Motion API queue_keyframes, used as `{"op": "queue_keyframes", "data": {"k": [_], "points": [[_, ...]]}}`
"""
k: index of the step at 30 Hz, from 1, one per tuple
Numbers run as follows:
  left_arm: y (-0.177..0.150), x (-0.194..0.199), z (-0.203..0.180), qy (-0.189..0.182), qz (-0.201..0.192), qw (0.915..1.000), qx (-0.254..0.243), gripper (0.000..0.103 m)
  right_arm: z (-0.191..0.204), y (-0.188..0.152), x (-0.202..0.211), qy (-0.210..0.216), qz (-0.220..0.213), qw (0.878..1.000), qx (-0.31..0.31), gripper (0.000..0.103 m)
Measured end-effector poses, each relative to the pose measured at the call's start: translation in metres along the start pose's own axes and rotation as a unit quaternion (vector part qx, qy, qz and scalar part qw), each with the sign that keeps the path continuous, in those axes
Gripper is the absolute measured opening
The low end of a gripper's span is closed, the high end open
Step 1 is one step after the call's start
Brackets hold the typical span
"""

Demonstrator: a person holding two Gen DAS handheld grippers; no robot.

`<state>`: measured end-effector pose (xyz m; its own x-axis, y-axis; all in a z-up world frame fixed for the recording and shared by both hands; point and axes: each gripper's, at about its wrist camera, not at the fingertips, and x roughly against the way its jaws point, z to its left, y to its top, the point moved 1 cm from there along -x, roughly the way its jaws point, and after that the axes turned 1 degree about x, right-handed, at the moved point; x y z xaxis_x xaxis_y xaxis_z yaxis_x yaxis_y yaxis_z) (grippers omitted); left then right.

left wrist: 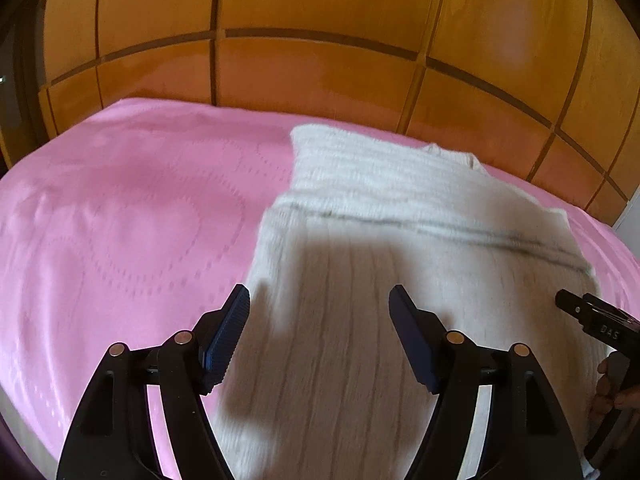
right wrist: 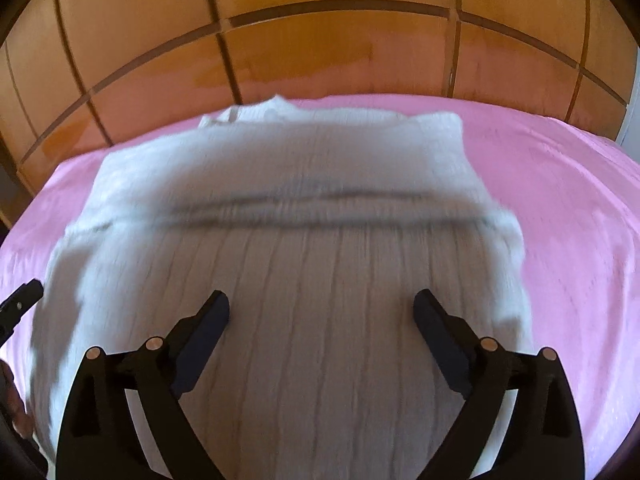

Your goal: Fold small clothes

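A white ribbed knit garment (left wrist: 400,248) lies on the pink bedspread (left wrist: 120,220), its near part folded over the far part along a crosswise edge. My left gripper (left wrist: 319,300) hovers over the garment's near left side, jaws open with nothing between them. My right gripper (right wrist: 321,306) stands open above the middle of the same garment (right wrist: 304,240), its pads clear of the cloth. The right gripper's black tip (left wrist: 588,316) shows at the right edge of the left wrist view, with a hand behind it. Both views are blurred.
A glossy wooden headboard (left wrist: 320,60) with dark panel lines rises behind the bed. Pink bedspread (right wrist: 580,220) stretches bare to the right of the garment and to its left. The left gripper's tip (right wrist: 20,300) pokes in at the left edge.
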<state>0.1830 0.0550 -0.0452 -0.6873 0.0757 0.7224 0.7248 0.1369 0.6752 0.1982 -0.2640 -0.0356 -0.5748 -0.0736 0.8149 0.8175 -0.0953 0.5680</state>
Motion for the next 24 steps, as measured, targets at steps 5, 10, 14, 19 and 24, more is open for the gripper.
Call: {"op": "queue_keyframes", "data": {"k": [5,10,14,19,24], "points": [[-0.022,0.004,0.011,0.002,0.018,0.9998,0.008,0.071,-0.011,-0.023,0.017,0.012,0.012,1.0,0.0,0.094],[-0.044,0.01,0.029,-0.001,0.044,0.9989,0.018,0.071,-0.029,-0.04,0.043,0.018,0.006,1.0,-0.01,0.094],[-0.061,0.023,0.041,-0.011,0.052,0.9985,0.015,0.071,-0.057,-0.059,0.063,0.03,0.007,0.999,-0.042,0.094],[-0.082,0.042,0.047,-0.024,0.06,0.9978,0.009,0.071,-0.074,-0.088,0.077,0.064,0.035,0.995,-0.07,0.091],[-0.101,0.06,0.05,-0.035,0.069,0.997,0.005,0.071,-0.079,-0.119,0.096,0.078,0.049,0.993,-0.076,0.084]]}}
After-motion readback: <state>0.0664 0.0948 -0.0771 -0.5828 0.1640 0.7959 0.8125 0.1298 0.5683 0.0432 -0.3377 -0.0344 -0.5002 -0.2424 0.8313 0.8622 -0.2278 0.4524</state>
